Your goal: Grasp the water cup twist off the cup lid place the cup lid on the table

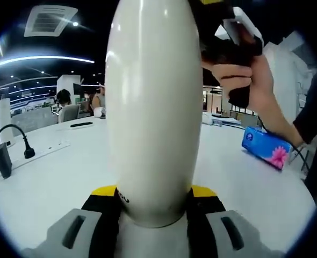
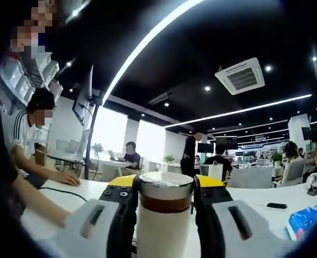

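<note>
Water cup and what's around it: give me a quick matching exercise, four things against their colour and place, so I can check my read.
Things:
1. water cup
2. cup lid
3. tissue pack
4. plug

Colour and place:
a. blue, lying on the table
b. white, between the left gripper's jaws
c. black, on a cable at the table's edge
d. steel, between the right gripper's jaws

Pairs: 1-b, 2-d, 3-a, 4-c

Water cup (image 1: 154,107) top cut off, cup lid (image 2: 165,192) hiding table behind
</note>
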Tool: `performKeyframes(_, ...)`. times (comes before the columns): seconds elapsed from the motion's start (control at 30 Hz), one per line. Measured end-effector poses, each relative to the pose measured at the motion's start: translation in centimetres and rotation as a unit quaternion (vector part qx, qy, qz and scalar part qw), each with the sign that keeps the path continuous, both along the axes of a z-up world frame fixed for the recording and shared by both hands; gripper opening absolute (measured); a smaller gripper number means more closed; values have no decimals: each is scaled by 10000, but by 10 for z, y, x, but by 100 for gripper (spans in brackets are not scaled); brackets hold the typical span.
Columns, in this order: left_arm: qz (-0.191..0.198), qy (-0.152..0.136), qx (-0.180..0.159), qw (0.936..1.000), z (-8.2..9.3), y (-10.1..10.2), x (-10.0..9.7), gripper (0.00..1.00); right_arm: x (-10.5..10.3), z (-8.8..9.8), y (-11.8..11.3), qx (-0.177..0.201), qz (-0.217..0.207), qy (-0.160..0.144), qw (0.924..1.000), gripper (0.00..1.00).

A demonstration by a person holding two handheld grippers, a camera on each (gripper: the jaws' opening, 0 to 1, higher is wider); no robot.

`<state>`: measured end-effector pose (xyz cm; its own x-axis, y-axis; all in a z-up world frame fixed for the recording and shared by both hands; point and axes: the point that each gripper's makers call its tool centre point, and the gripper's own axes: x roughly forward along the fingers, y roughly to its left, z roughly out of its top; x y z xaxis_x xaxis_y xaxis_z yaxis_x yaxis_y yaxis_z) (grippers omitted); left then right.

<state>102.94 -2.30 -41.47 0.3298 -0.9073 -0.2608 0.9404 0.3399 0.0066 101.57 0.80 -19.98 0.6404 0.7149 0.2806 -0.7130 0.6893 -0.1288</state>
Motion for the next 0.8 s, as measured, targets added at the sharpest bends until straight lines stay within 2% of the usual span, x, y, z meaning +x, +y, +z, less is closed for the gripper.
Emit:
performKeyframes(0.13,-3,0,2,10000,0,0,-2,50,0,0,0,29,288,-67,9996,44)
performKeyframes(0.23,-4,0,3,10000,0,-1,-4,50,1,1,-2,422,717,179,9964,44)
performKeyframes(0.33,-8,3,4,10000,0,-2,-5,50,2,1,-3,561,1050,269,9925,44)
performKeyframes(0.43,-11,4,5,10000,0,-3,-7,50,1,1,-4,516,1348,200,9893,44)
performKeyframes(0.53,-13,7,4,10000,0,-3,-6,50,-1,0,-3,299,1585,-74,9869,44)
performKeyframes(0.8,-20,-7,-7,10000,2,-3,-4,50,-1,0,-2,256,2214,-117,9748,44)
